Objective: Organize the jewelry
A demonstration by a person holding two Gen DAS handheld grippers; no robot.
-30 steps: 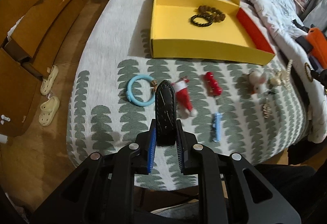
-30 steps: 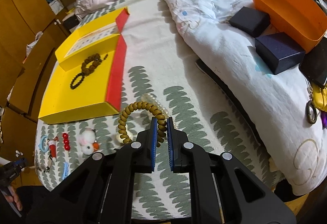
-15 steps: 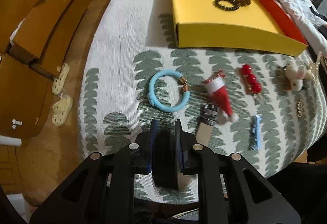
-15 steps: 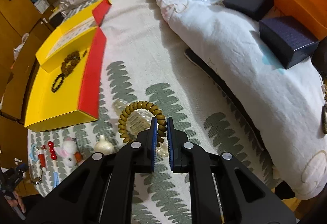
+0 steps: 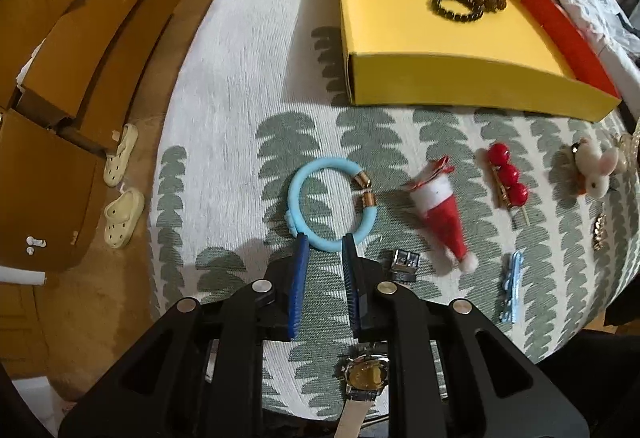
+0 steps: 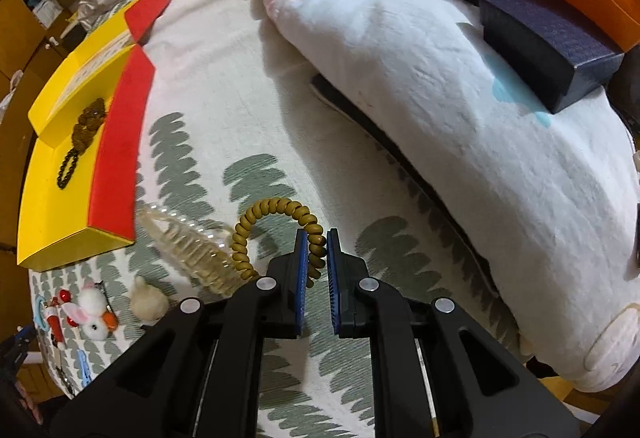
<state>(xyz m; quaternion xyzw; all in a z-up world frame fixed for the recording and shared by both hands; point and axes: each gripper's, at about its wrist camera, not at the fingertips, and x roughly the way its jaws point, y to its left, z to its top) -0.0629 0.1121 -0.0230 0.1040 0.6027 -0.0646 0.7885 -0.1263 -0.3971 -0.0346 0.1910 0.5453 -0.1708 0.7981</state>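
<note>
Now our right gripper [image 6: 317,238] pinches the coiled bracelet [image 6: 276,210] near the yellow box [image 6: 52,174]; our left gripper [image 5: 324,242], spread, frames the blue bangle [image 5: 332,202], ready to close.

Bare bedspread [image 5: 240,86] left of the yellow box [image 5: 460,82] allows passage; trinkets (blue bangle [image 5: 332,208], Santa hat [image 5: 442,214], red bead clip [image 5: 508,180]) crowd its near wall; duvet [image 6: 460,110] bounds the right
</note>
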